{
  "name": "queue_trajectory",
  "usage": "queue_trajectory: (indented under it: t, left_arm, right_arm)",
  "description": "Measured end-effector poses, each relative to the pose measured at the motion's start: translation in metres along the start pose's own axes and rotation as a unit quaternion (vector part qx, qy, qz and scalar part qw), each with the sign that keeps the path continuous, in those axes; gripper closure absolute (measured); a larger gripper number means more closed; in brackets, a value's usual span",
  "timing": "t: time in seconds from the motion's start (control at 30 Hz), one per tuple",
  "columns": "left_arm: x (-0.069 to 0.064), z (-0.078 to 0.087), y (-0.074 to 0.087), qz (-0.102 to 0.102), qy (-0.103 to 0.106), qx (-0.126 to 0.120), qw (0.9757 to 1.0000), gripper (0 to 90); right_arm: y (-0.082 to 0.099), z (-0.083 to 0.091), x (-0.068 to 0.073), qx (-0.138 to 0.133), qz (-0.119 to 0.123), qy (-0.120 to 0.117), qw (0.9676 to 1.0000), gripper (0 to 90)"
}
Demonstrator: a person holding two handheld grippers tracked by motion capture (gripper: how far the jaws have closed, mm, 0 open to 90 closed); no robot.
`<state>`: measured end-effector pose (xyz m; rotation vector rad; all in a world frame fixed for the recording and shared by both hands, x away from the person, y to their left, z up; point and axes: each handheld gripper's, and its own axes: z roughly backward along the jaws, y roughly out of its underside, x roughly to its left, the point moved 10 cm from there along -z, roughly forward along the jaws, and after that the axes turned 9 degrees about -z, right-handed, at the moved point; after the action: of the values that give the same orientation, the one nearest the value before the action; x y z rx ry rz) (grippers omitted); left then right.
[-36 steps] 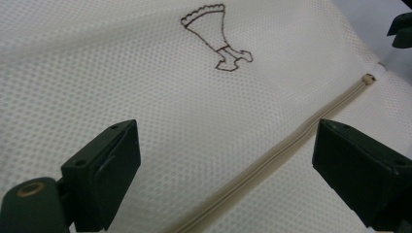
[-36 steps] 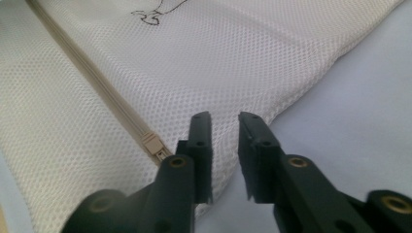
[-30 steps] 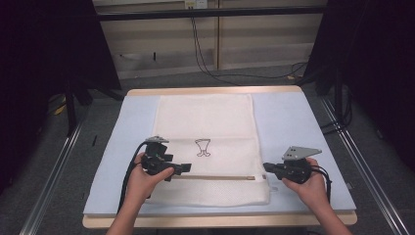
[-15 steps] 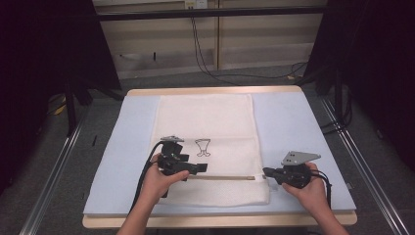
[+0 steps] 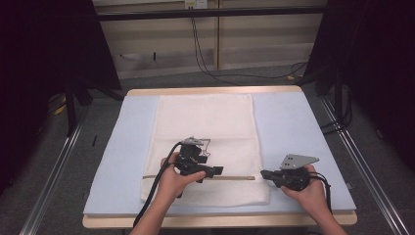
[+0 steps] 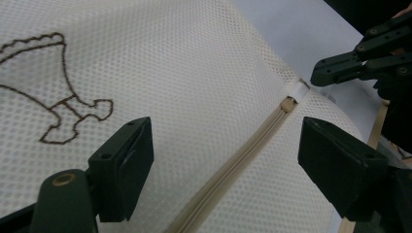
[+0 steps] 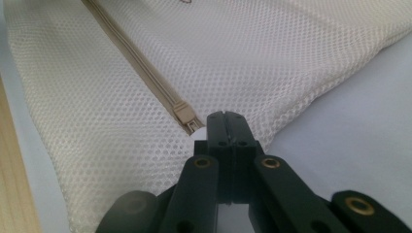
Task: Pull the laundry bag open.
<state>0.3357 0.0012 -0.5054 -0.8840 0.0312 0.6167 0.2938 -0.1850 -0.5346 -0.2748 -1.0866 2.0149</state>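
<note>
A white mesh bag [image 5: 205,122] lies flat on the blue mat [image 5: 293,122]. Its beige zipper [image 5: 237,177] runs across near the front edge. My left gripper [image 5: 218,171] hovers over the zipper's middle. Its jaws have just been closing a little but still stand open, and the zipper [image 6: 243,155] passes between them untouched. A brown stitched motif [image 6: 53,92] lies to their left. My right gripper [image 5: 264,173] sits at the zipper's right end, shut [image 7: 227,116] on the small white tab [image 7: 197,132] beside the slider [image 7: 183,112]. Its tips [image 6: 318,75] show in the left gripper view too.
The mat covers a wooden table whose front edge [image 5: 220,223] is close to both hands. Bare mat lies left [image 5: 127,147] and right of the bag. Metal rails [image 5: 54,171] flank the table, and cables [image 5: 205,54] hang behind it.
My left gripper has slid to the right across the bag, from its left side to over the zipper's middle, and its jaws have narrowed slightly. The right gripper has stayed put.
</note>
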Motion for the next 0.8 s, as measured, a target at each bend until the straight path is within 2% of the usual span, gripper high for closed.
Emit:
queue_trajectory:
  t: [0.1,0.2,0.3,0.4,0.43,0.53,0.57,0.63,0.7,0.73,0.8]
  left_arm:
    - [-0.006,-0.006,-0.005,0.001,0.003,0.000,1.0000,23.1]
    - [-0.013,-0.014,-0.009,0.012,0.020,-0.003,0.9997,25.8]
    - [-0.021,-0.021,-0.010,0.025,0.038,0.010,0.9989,30.3]
    - [-0.023,-0.024,-0.010,0.026,0.036,0.019,0.9988,34.5]
    - [-0.026,-0.028,-0.011,0.037,0.046,0.018,0.9981,36.0]
    - [-0.027,-0.031,-0.012,0.043,0.041,0.023,0.9980,39.4]
    - [-0.028,-0.034,-0.012,0.056,0.047,0.025,0.9970,40.4]
    - [-0.029,-0.037,-0.011,0.059,0.048,0.032,0.9966,44.1]
    - [-0.031,-0.040,-0.011,0.067,0.048,0.038,0.9958,48.0]
    - [-0.033,-0.041,-0.011,0.080,0.054,0.037,0.9947,49.8]
    - [-0.034,-0.042,-0.011,0.084,0.055,0.042,0.9941,53.2]
  right_arm:
    - [0.002,-0.001,-0.001,0.008,0.009,0.006,0.9999,90.0]
    - [0.004,-0.001,-0.002,0.015,0.011,0.012,0.9998,90.0]
    - [0.005,-0.002,-0.003,0.016,0.007,0.012,0.9998,90.0]
    - [0.005,-0.002,-0.003,0.016,0.006,0.011,0.9998,90.0]
    - [0.005,-0.002,-0.003,0.017,0.007,0.011,0.9998,90.0]
    - [0.005,-0.002,-0.003,0.017,0.007,0.011,0.9998,90.0]
    - [0.006,-0.002,-0.003,0.017,0.005,0.013,0.9998,90.0]
    - [0.006,-0.002,-0.003,0.017,0.005,0.011,0.9998,90.0]
    - [0.006,-0.003,-0.003,0.016,0.002,0.012,0.9998,90.0]
    - [0.006,-0.003,-0.003,0.016,0.002,0.012,0.9998,90.0]
    - [0.007,-0.003,-0.003,0.019,0.001,0.012,0.9998,90.0]
